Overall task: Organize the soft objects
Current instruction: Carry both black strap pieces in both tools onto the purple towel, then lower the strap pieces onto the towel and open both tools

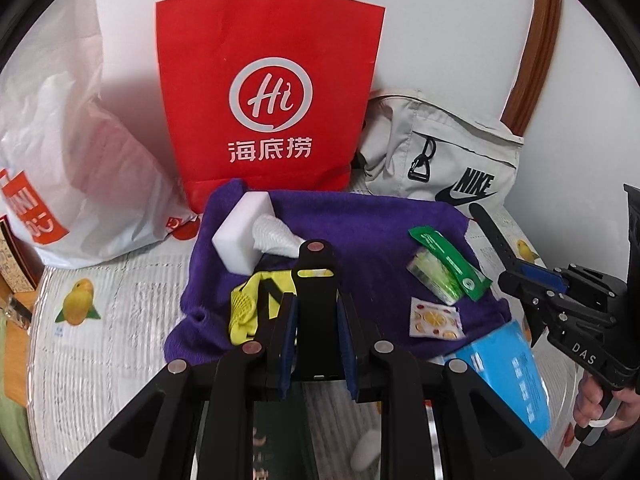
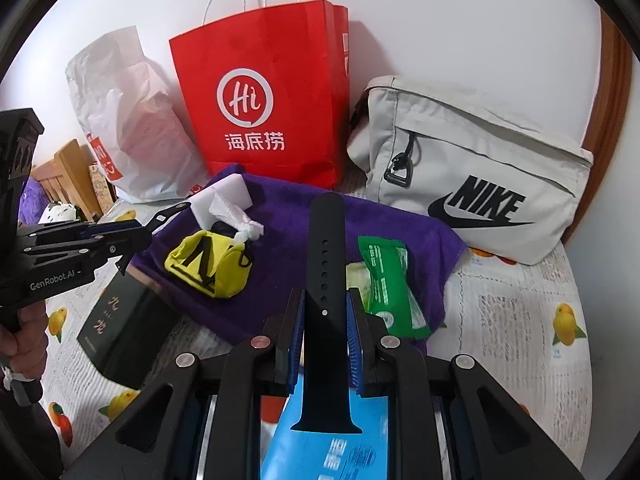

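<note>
My right claw pinches a black watch strap; my left claw pinches its buckle half, both above the purple towel mid-bench. Next I need a bag to drop them in.

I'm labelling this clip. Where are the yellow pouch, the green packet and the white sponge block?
yellow pouch (image 2: pixel 208 266), right wrist view, front face.
green packet (image 2: pixel 390 292), right wrist view, middle of wrapper.
white sponge block (image 1: pixel 240 232), left wrist view, top face.

Red paper bag with white logo, purple towel, yellow pouch with black stripes. Green packet, blue pack, beige bag with black lettering. Both straps black.
</note>
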`<action>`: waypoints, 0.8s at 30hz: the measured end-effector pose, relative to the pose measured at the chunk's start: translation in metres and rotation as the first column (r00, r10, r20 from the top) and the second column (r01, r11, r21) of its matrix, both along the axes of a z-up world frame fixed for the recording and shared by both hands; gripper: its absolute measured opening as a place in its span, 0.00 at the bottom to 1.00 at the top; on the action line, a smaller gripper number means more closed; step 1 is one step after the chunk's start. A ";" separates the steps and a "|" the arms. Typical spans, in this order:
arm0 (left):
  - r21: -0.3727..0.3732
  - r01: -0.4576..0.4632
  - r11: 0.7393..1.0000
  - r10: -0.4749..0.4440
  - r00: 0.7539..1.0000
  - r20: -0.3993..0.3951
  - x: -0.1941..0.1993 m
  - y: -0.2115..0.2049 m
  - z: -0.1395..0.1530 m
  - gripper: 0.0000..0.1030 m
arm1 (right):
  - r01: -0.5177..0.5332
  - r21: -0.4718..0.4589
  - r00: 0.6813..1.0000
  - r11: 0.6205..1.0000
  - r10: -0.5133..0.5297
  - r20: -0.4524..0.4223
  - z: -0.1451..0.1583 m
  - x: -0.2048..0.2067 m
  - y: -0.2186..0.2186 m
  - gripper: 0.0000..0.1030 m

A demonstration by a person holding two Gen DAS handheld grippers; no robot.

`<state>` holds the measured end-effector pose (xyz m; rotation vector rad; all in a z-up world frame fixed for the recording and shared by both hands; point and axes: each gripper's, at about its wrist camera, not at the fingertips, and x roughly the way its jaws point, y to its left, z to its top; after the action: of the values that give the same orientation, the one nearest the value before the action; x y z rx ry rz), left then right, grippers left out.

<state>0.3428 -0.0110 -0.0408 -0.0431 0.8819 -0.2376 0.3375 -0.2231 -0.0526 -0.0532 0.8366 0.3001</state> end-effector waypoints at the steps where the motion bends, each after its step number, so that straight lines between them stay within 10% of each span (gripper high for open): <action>1: -0.004 0.003 1.000 -0.003 1.000 -0.003 0.004 -0.001 -0.001 0.19 | -0.003 0.000 1.000 1.000 0.003 -0.001 -0.002 0.003 0.000 0.19; 24: -0.002 -0.017 1.000 0.017 0.993 -0.119 0.094 -0.003 -0.050 0.19 | -0.097 -0.008 0.977 0.995 0.094 -0.190 -0.063 0.083 0.009 0.19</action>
<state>0.4364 -0.0140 -0.0908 -0.0685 0.9993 -0.2220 0.4202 -0.2141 -0.1151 -0.0821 1.0275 0.3929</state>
